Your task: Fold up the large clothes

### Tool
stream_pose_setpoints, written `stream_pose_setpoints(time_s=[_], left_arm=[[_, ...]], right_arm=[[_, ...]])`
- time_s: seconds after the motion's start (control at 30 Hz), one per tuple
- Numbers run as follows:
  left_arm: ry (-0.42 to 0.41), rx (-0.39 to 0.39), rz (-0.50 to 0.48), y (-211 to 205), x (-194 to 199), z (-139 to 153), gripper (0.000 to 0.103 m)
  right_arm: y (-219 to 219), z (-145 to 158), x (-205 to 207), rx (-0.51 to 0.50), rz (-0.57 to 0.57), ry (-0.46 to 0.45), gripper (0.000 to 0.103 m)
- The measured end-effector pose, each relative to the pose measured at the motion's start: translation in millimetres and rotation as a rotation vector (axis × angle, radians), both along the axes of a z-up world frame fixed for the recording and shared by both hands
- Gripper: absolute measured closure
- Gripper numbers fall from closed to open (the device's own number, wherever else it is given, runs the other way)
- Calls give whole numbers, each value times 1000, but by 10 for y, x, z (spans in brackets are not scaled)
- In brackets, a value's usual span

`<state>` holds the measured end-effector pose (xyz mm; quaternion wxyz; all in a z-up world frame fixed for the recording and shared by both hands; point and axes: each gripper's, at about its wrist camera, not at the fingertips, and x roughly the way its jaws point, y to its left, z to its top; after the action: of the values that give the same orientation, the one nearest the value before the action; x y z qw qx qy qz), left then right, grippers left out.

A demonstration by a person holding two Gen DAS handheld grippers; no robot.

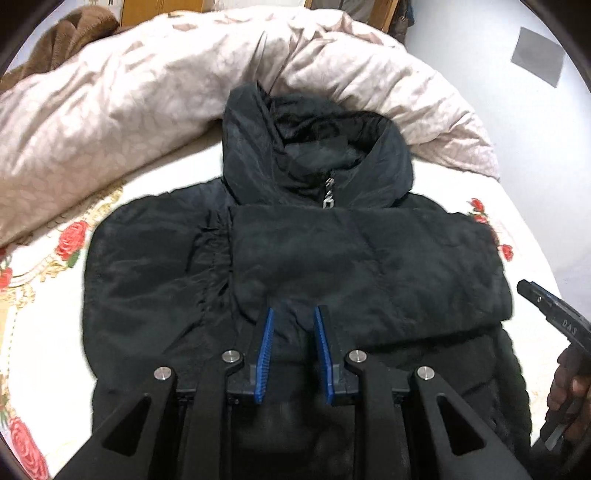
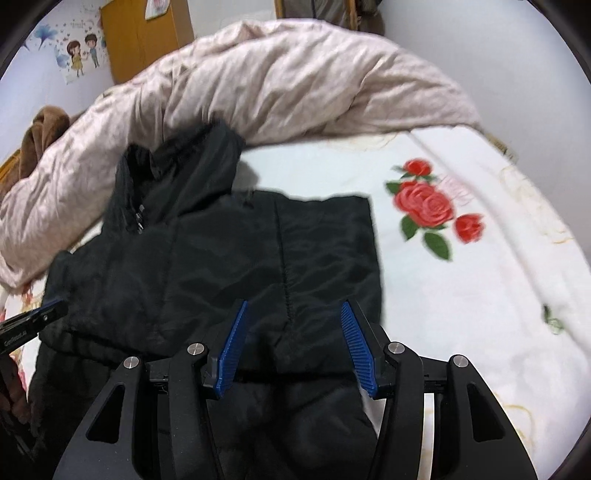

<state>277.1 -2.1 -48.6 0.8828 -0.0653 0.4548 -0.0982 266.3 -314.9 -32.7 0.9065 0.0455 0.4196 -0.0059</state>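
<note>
A black hooded puffer jacket [image 1: 295, 258] lies front up on the bed, hood toward the far side, zipper pull [image 1: 328, 194] at the collar. Both sleeves are folded across the chest. My left gripper [image 1: 293, 317] hovers over the jacket's middle, jaws apart and empty. My right gripper [image 2: 295, 314] is open wide above the folded sleeve [image 2: 295, 251] near the jacket's right edge and holds nothing. The right gripper also shows at the right edge of the left wrist view [image 1: 546, 306]. The left gripper shows at the left edge of the right wrist view [image 2: 40, 317].
The bed sheet [image 2: 480, 295] is white with red rose prints [image 2: 424, 206]. A rumpled pink quilt [image 1: 129, 110] lies along the far side, touching the hood. A brown blanket [image 1: 77, 33] sits at the far left. A wooden cabinet [image 2: 147, 37] stands behind the bed.
</note>
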Motion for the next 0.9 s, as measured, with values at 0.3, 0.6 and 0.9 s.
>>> stream_pose_setpoints(time_s=[0.3,0.6,0.9], left_arm=[[-94,-3,-7,154,-875,636,73],[-126,-13,10,291,-1595,972,64],[-169,-11,44,461,-1844,1266,63]], right_arm=[[136,775,-811,-93,-10,-159,50],[457,1165,-1391,-133,-5,-234,50],[1004,1300,-1386,-234,95,-255,50]])
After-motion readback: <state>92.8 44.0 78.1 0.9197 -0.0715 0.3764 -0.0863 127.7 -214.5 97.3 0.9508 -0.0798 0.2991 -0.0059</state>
